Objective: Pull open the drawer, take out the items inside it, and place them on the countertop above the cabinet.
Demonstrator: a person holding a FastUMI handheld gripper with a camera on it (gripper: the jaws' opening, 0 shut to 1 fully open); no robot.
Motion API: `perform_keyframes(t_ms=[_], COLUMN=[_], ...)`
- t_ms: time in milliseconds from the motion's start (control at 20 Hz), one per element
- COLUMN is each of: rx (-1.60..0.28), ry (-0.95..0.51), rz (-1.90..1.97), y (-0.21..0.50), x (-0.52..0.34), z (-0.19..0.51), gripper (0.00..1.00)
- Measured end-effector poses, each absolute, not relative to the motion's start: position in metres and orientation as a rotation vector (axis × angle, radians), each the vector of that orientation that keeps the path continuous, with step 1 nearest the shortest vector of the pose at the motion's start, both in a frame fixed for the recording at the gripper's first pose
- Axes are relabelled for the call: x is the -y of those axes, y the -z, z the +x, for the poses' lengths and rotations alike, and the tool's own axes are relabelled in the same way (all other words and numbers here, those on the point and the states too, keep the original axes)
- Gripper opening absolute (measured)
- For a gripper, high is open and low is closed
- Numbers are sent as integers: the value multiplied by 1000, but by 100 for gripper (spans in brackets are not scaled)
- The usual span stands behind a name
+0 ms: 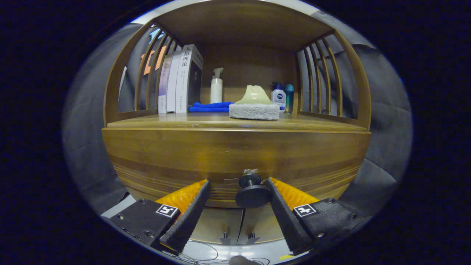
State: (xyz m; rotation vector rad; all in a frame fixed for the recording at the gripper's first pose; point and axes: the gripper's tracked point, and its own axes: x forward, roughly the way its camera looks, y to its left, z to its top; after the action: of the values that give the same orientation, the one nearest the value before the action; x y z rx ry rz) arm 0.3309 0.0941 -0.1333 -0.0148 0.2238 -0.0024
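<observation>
The gripper [237, 184] stands wide around the drawer's knob [252, 191], its right finger touching at three o'clock; small, hard, probably slick, so I'd pinch its neck.

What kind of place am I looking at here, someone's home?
Probably a staged home corner: a wooden cabinet with upright books, a white pump bottle and a sponge on its countertop. The open gripper sits at the black drawer knob.
</observation>
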Motion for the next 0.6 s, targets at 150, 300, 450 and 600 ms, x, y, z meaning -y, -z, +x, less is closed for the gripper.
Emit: perform_keyframes(t_ms=[150, 300, 450, 600], rx=[-226, -255, -279, -236], ry=[4, 2, -19, -27], rz=[-28, -23, -5, 0], y=[133, 134, 132, 113], x=[-94, -94, -93, -86], z=[330, 330, 323, 301], gripper=[100, 100, 100, 100])
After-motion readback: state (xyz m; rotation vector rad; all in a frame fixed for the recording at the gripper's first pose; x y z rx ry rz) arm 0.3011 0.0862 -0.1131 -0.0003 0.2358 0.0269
